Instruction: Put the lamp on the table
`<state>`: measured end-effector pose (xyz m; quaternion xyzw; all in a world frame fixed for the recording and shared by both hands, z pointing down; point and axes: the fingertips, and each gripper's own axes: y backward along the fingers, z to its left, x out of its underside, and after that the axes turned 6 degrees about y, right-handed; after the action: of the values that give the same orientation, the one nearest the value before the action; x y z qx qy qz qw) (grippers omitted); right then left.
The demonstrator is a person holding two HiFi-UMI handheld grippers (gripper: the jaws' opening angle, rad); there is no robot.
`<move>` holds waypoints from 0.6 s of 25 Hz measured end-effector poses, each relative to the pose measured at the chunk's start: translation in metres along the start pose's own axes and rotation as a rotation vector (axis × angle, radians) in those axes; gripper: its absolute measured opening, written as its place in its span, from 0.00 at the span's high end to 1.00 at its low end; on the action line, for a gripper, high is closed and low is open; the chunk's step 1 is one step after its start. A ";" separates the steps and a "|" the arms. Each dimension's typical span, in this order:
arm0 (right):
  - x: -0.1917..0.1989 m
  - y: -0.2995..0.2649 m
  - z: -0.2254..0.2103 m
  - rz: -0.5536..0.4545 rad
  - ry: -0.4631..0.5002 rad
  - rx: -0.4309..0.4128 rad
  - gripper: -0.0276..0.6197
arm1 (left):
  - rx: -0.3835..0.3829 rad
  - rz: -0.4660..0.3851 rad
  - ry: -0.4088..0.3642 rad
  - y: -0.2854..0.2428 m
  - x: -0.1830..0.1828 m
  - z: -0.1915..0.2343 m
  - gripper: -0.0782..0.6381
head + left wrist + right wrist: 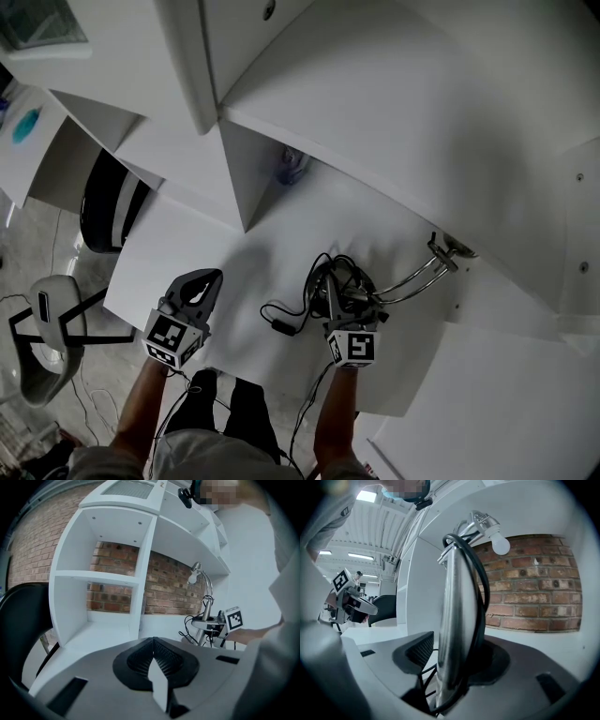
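Note:
The lamp (412,279) has a chrome gooseneck stem, a white bulb (500,545) and a black cable (281,326) looped round it. It stands on the white table (225,281) under the shelf, towards the right. My right gripper (336,298) has the stem (457,620) between its jaws. A gap shows between the left pad (421,651) and the stem, so the jaws stand open. The far pad is hidden behind stem and cable. My left gripper (202,281) hovers over the table's left part, shut and empty (153,651). From there the lamp (205,597) shows at the right.
White shelving (309,84) with a vertical divider (246,178) overhangs the back of the table; brick wall (117,573) lies behind it. A black chair (108,206) stands left of the table, and a white seat (47,328) sits on the floor. The plug end trails towards the front edge.

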<state>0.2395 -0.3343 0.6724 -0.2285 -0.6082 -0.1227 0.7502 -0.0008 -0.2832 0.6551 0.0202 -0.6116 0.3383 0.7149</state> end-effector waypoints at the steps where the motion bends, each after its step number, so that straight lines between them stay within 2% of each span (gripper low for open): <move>1: 0.001 0.001 0.002 0.009 -0.007 -0.011 0.58 | 0.000 0.000 0.000 0.002 0.000 0.000 0.89; 3: 0.003 0.003 0.006 0.023 -0.012 -0.020 0.51 | 0.000 0.000 0.000 0.005 0.000 -0.001 0.89; 5: 0.002 0.007 0.008 0.026 -0.018 -0.008 0.49 | 0.001 -0.002 -0.001 0.009 -0.001 -0.002 0.89; 15: -0.010 0.039 0.004 0.047 -0.051 0.062 0.47 | 0.032 -0.029 -0.020 0.026 -0.015 -0.017 0.89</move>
<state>0.2523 -0.2994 0.6560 -0.2224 -0.6251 -0.0803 0.7438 0.0005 -0.2626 0.6270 0.0439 -0.6130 0.3375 0.7130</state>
